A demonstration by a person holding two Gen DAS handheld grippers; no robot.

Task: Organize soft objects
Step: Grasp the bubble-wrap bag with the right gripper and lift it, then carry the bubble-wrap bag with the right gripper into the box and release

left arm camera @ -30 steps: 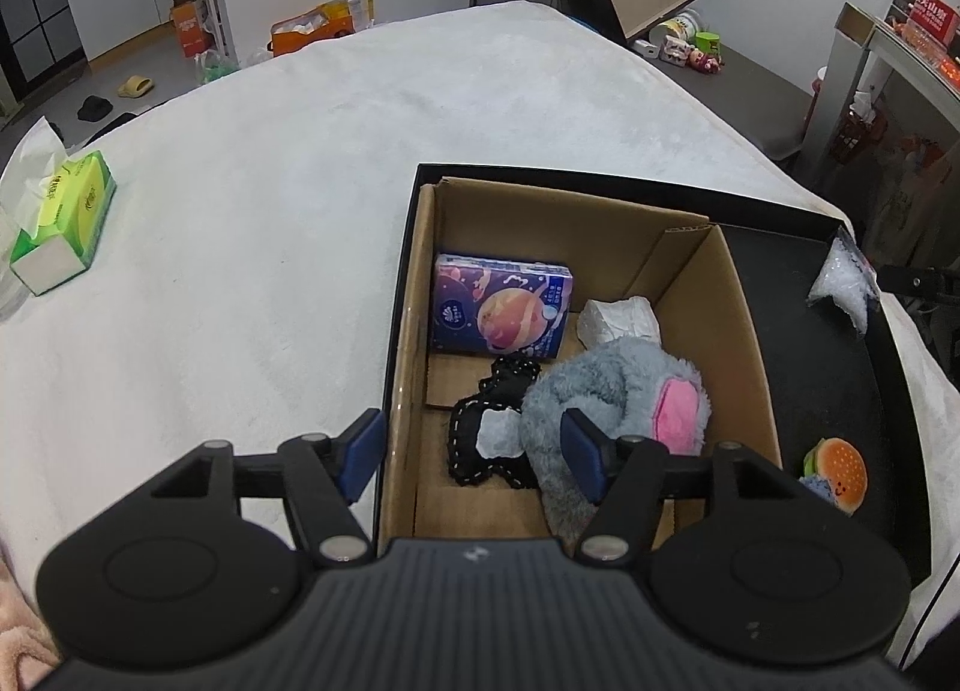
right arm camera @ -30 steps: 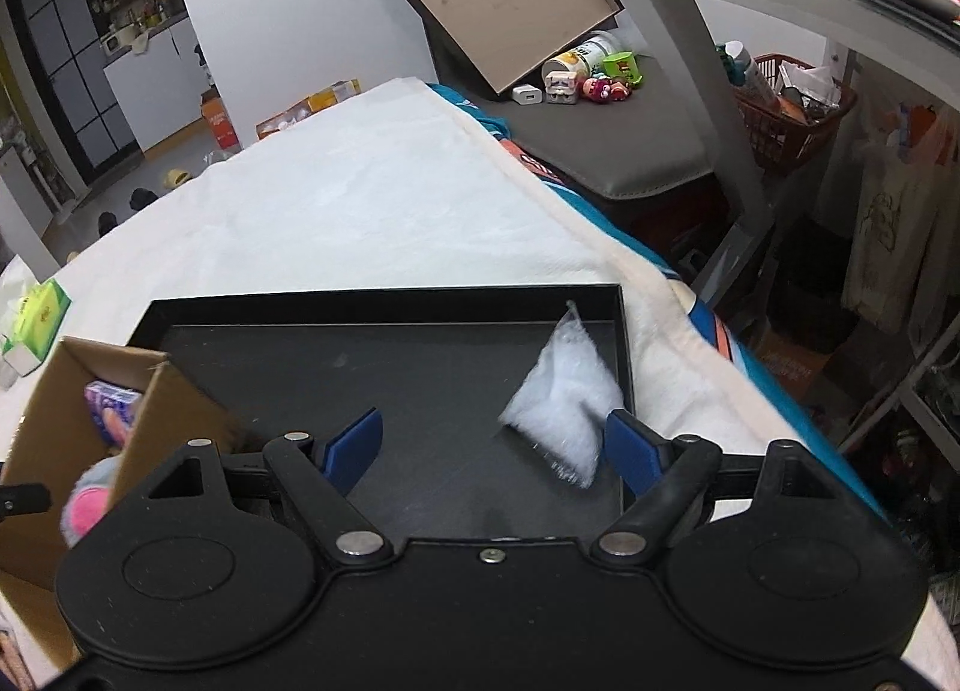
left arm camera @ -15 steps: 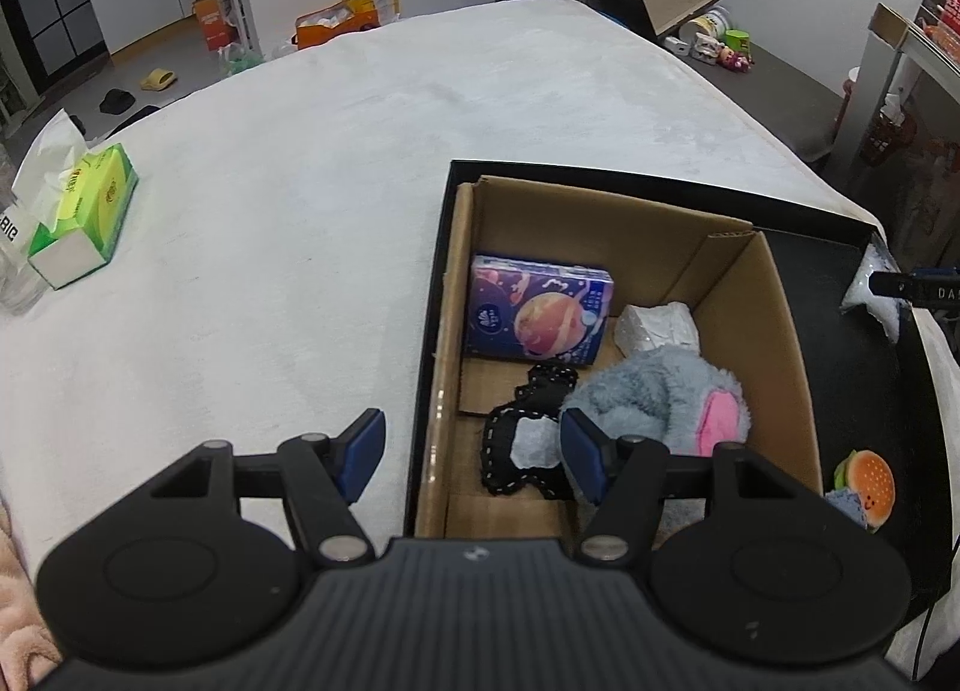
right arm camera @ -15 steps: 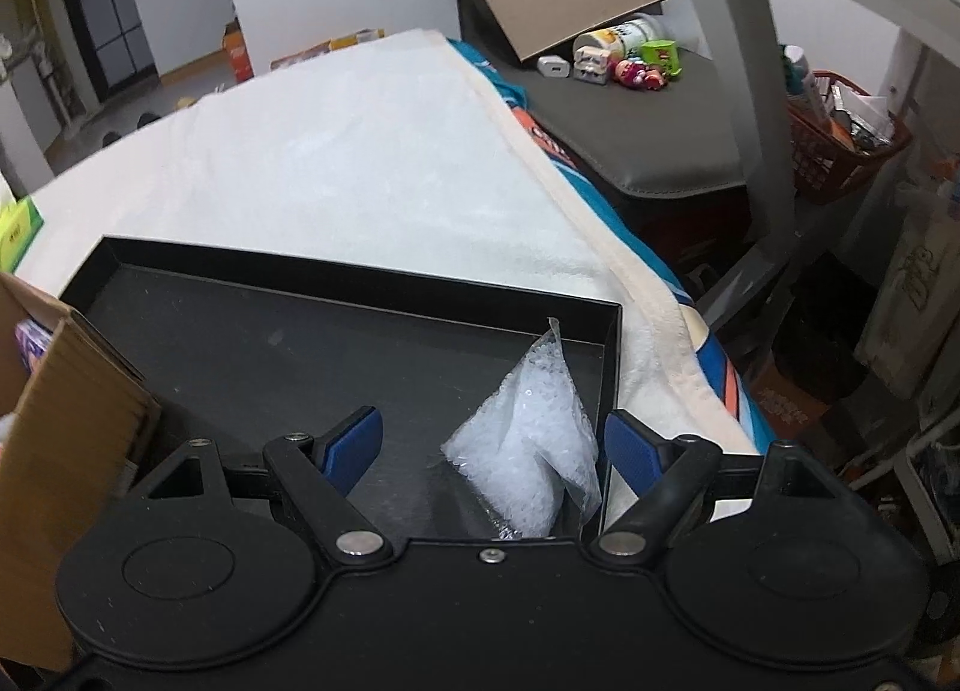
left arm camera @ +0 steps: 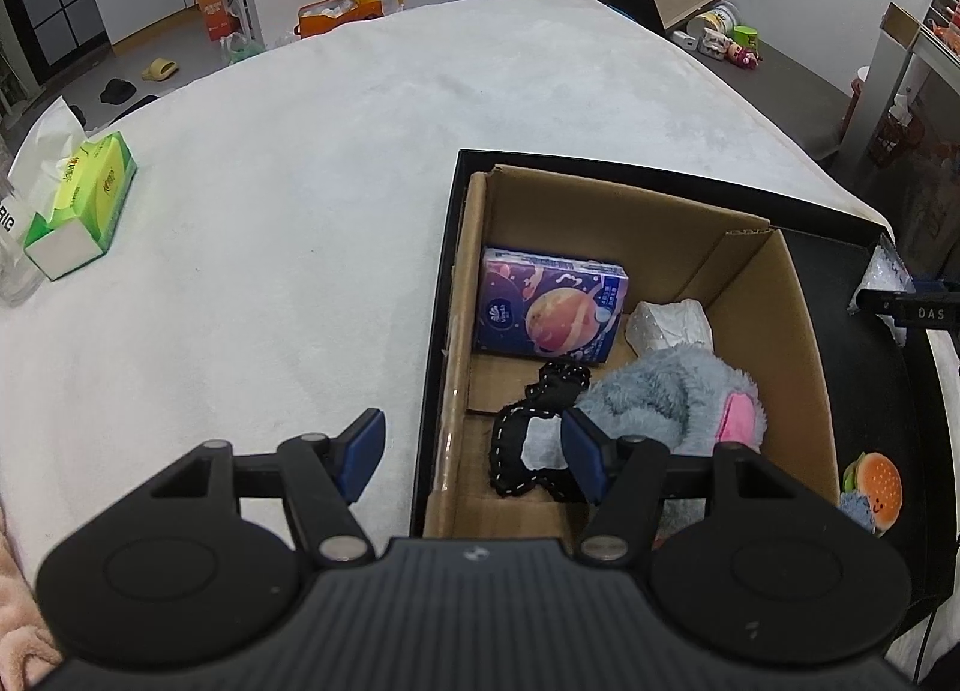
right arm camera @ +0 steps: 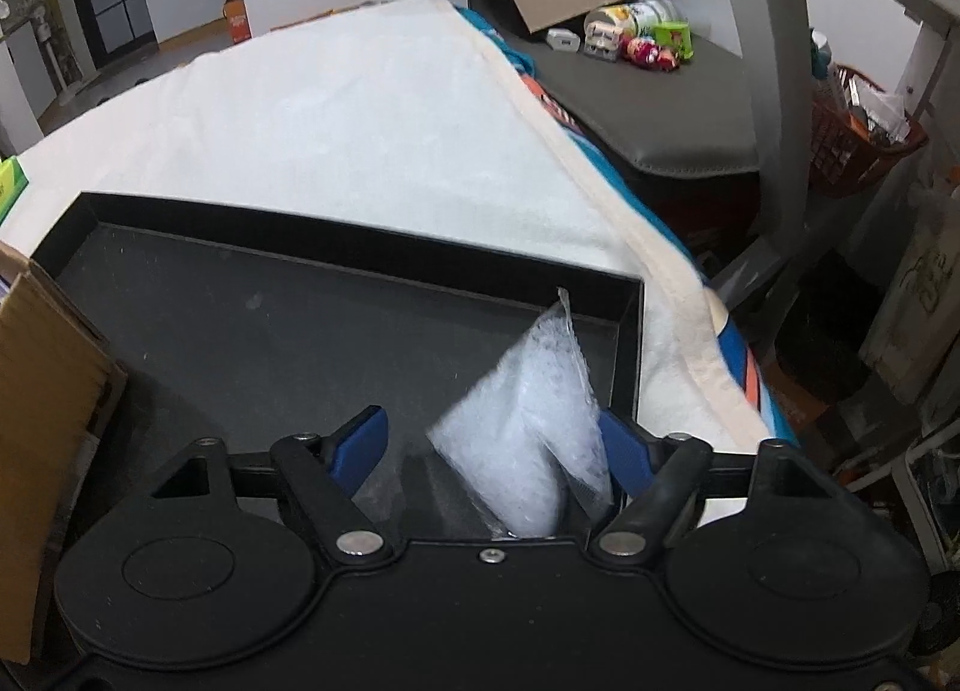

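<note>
Bubble-wrap pouch [right arm camera: 528,421] lay in black tray's [right arm camera: 336,247] right far corner, between right gripper's [right arm camera: 498,445] closing jaws; right pad touching, left pad apart. Left gripper [left arm camera: 474,445] hovered unclenched, holding nothing, over cardboard box's [left arm camera: 798,343] near edge. Beyond: grey plush [left arm camera: 660,397], tissue pack [left arm camera: 549,304] inside box.

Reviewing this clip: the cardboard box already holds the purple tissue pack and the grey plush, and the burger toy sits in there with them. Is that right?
Not quite. The burger toy is not in the cardboard box; it lies outside it on the black tray, past the box's right wall, as the left wrist view shows. The purple tissue pack and the grey plush are in the box, as you said.
</note>
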